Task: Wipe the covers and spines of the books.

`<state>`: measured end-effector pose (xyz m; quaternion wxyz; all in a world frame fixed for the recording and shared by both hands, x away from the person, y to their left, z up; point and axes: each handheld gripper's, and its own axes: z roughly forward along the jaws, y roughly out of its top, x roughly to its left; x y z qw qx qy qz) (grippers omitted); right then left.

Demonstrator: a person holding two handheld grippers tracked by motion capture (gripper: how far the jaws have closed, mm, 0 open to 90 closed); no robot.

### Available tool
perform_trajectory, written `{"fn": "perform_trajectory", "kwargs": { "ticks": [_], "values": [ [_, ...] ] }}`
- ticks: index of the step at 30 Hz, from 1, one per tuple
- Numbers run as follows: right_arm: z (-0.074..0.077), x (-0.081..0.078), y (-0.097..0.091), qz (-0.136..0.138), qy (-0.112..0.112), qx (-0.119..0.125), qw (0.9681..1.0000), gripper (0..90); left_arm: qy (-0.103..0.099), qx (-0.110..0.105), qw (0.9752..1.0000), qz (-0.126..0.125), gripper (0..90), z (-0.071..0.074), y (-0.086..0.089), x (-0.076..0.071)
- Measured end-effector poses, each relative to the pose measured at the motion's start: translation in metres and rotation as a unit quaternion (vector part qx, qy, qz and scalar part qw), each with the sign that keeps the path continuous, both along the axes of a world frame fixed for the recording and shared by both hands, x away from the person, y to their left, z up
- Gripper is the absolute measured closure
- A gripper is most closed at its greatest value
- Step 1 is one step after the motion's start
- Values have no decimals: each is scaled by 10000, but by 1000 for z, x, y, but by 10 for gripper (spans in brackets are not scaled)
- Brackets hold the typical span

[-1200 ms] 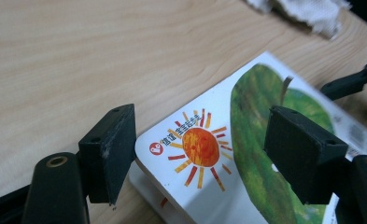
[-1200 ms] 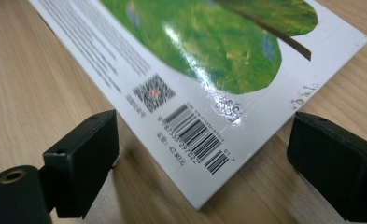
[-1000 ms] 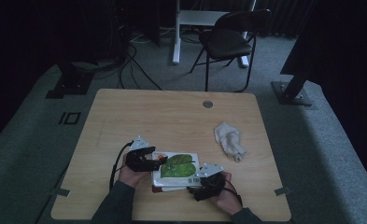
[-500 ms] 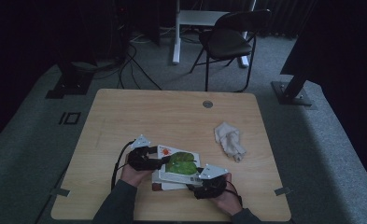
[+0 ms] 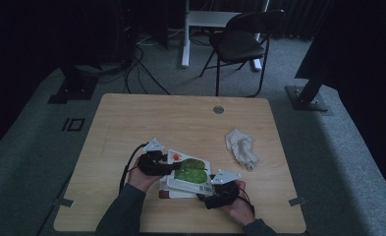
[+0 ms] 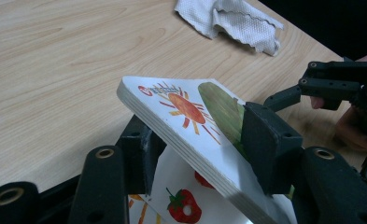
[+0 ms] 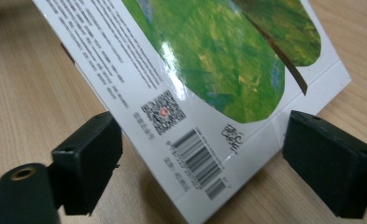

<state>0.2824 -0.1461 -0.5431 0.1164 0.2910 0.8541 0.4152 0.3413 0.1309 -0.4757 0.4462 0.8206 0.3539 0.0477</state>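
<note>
Board book (image 5: 188, 172) lies near the table's (image 5: 131, 123) front edge, well left of the white cloth (image 5: 240, 146). Left gripper (image 6: 195, 154), jaws just closing, clamps the lifted pages. Right gripper (image 7: 195, 154) stands wide, apparently touching nothing. Turn the pages slowly, steadying the base.

High view: dim, underexposed, dark surroundings beyond the desk (image 5: 131, 123). Gripper views: brighter and even; white glare patches on the glossy book cover (image 7: 209, 60); nearest tool parts slightly soft, cloth (image 6: 228, 18) reasonably sharp.
</note>
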Motion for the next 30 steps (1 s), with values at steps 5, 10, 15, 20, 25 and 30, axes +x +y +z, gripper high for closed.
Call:
{"fn": "perform_trajectory", "kwargs": {
  "ticks": [5,10,15,20,25,30],
  "values": [
    [2,1,-3,112,95,38,9999,115,-7,36,10000,-76,530,2,-1,1],
    [10,-1,-9,302,79,354,9989,113,-153,58,9995,-271,588,12,2,-3],
    [16,5,-22,126,136,746,9970,114,-304,18,9990,-315,643,20,7,-6],
    [20,19,-31,9,223,1049,9942,114,-363,-32,9987,-356,665,22,10,-6],
    [17,39,-24,37,407,989,9943,113,-526,70,9975,-457,669,28,5,-8],
    [9,51,-22,94,643,1132,9914,112,-667,142,9964,-498,677,32,3,-13]
  ]
}}
